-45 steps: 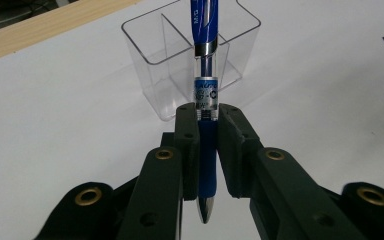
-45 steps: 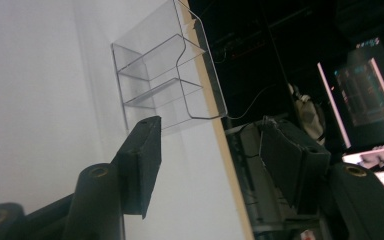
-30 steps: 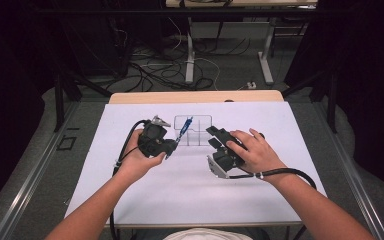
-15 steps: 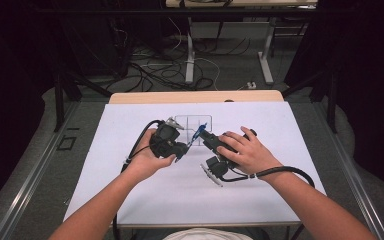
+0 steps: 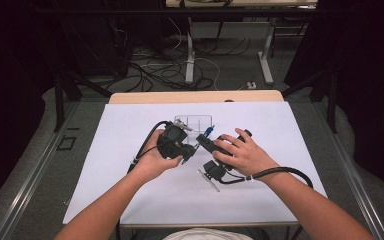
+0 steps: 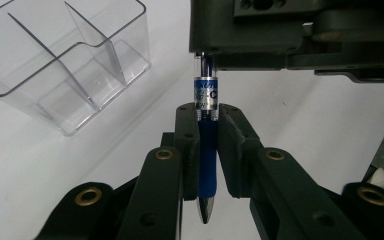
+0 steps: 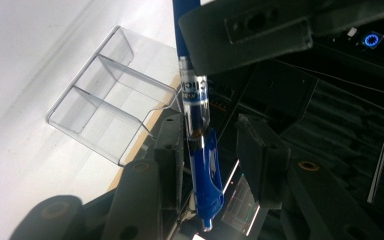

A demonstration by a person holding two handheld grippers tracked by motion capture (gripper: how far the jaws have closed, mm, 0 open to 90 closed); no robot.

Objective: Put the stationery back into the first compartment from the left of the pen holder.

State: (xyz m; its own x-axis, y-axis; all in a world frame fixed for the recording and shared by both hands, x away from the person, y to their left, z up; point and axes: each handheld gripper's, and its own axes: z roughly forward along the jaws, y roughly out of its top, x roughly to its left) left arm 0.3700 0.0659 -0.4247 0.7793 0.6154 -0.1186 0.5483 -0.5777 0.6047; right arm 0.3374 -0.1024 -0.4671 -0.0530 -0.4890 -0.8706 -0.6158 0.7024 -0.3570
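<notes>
A blue pen point(image 6: 207, 150) with a silver tip stands in my left gripper point(image 6: 208, 115), which is shut on its rubber grip section. In the high view the two grippers meet at the table's middle, and the pen point(image 5: 208, 131) shows as a blue spot between them. My right gripper point(image 7: 212, 130) has its jaws on either side of the pen's clip end point(image 7: 206, 175). They have just been closing. The pen rests against the left pad, while the right pad point(image 7: 252, 150) still stands apart from it. A clear divided organizer point(image 5: 195, 121) sits just beyond both grippers.
The white table top point(image 5: 290, 125) has free room to the left, right and front. The organizer point(image 6: 65, 60) has several open compartments with nothing in them. A wooden edge point(image 5: 195, 96) runs along the far side. Cables trail from both grippers.
Both hands have come together at the table's middle. The left gripper carried the pen rightwards, and the right gripper turned in and brought its jaws around the pen's clip end.
</notes>
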